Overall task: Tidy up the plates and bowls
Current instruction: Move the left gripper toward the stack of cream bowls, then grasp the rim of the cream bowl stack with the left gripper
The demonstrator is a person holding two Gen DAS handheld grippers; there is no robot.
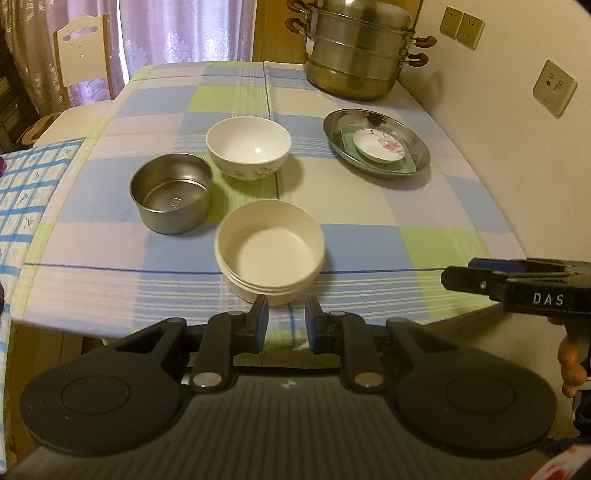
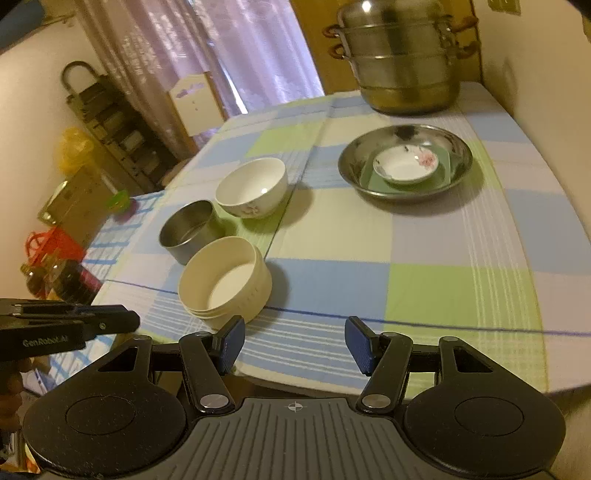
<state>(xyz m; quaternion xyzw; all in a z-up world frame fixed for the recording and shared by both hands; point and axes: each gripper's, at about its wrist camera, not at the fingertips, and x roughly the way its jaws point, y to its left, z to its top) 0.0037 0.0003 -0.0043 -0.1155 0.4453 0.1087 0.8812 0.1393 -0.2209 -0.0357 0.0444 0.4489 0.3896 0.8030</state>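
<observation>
Steel, ceramic and plastic dishes are seen partly sorted on the checked-cloth counter (image 1: 369, 206). A small white flowered saucer (image 1: 380, 146) is already nested on a green square plate (image 1: 404, 164) inside the shallow steel plate (image 1: 376, 142). Three bowls are left unstacked, just beside one another: a white ceramic bowl (image 1: 248, 147), a steel bowl (image 1: 170, 197) and a cream plastic bowl (image 1: 269, 253). The left gripper (image 1: 286, 325) is held narrow and empty, the right gripper (image 2: 293, 343) wider and empty.

Checked tablecloth (image 1: 351, 206) on table, lilac curtains (image 1: 177, 33) w/ chair (image 1: 83, 55) behind, cream wall (image 1: 517, 122) w/ sockets.

"das" on right gripper (image 1: 458, 278), "genrobot.ai" on left gripper (image 2: 125, 322)
</observation>
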